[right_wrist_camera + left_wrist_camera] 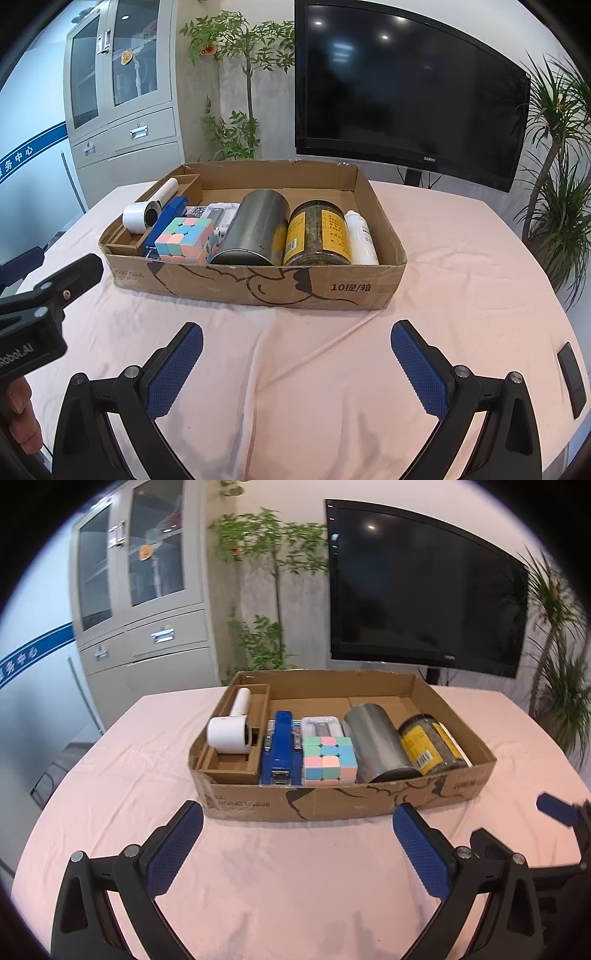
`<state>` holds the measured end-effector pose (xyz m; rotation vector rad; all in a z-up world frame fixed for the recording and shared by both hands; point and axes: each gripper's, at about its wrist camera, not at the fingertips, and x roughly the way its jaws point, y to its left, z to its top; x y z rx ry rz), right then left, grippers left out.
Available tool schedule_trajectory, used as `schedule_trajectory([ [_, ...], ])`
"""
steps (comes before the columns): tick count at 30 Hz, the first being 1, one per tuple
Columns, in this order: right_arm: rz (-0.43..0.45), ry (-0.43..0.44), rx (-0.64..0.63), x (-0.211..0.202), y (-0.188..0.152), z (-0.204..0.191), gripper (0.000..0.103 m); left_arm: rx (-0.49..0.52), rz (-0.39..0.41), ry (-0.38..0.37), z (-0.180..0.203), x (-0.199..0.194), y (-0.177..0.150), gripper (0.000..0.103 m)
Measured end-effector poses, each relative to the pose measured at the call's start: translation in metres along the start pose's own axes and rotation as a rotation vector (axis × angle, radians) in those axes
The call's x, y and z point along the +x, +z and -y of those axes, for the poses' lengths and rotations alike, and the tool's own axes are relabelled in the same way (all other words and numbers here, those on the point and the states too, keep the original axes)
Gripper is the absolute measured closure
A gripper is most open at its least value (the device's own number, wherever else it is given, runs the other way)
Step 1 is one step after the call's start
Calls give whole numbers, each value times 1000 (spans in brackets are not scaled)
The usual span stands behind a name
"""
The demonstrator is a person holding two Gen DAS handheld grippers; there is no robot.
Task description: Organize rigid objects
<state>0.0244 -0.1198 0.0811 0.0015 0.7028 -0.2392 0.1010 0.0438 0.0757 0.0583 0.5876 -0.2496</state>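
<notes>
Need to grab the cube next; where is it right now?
The cube lies in the box, front row, between the blue stapler on its left and the steel can on its right.

The box [255, 291] is matt brown cardboard on a soft pink cloth [461, 277]. The can [255, 229] is brushed metal, the jar [317, 236] clear glass. The cube [184, 236] is smooth plastic.

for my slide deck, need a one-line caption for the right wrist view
Open right hand-held gripper faces a cardboard box packed with a puzzle cube, steel canister and jar.
</notes>
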Motion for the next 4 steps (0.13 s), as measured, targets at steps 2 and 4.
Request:
schedule_trajectory([
  [2, 1, 7, -2, 2, 0, 0, 1, -11, 7, 6, -1, 1, -1, 1],
  [4, 0, 14, -3, 5, 1, 0, 1, -38, -8, -11, -6, 8, 1, 1],
])
